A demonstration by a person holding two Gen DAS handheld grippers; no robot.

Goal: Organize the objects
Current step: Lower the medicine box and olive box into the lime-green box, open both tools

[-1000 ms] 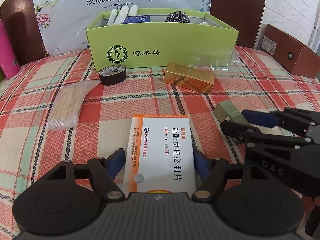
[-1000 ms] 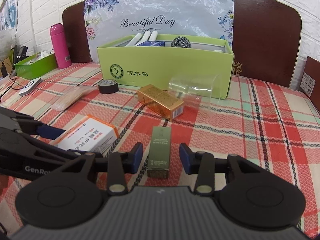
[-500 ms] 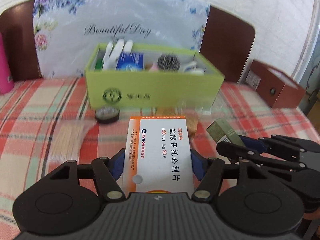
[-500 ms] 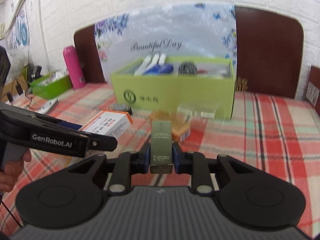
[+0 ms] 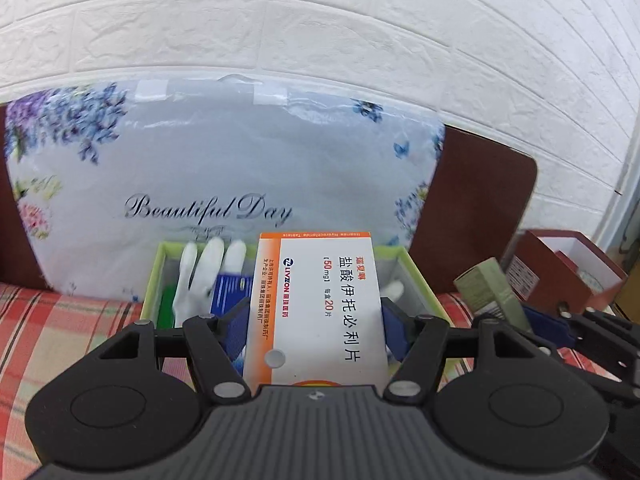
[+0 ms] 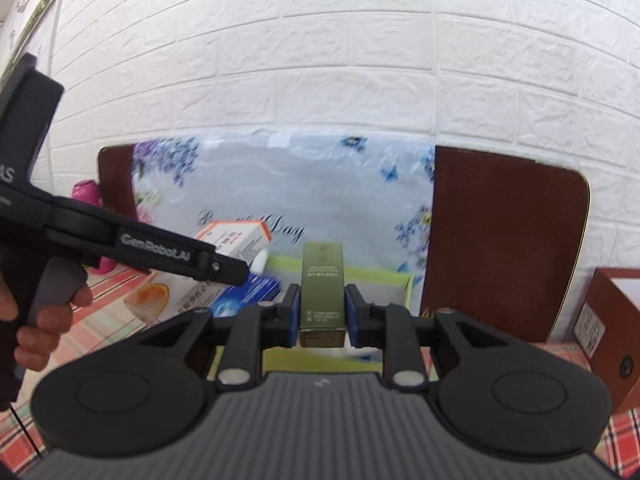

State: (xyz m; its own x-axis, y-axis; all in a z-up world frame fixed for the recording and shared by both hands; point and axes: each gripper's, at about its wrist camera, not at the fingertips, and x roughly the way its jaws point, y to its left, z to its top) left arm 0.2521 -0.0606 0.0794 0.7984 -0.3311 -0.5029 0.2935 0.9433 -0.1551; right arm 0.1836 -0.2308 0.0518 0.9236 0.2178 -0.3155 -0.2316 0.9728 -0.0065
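Glossy cardboard medicine box (image 5: 316, 304) clamped in left tongs (image 5: 314, 330).

The right gripper (image 6: 322, 312) clamps a slim olive box (image 6: 322, 286) above the green box (image 6: 396, 284); the left gripper (image 6: 236, 270) holds the orange-and-white medicine box (image 6: 236, 240) alongside.

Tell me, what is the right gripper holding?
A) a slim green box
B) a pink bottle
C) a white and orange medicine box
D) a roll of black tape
A: the right gripper is shut on the slim green box, its pads pressed against both sides; the medicine box sits in the left gripper.
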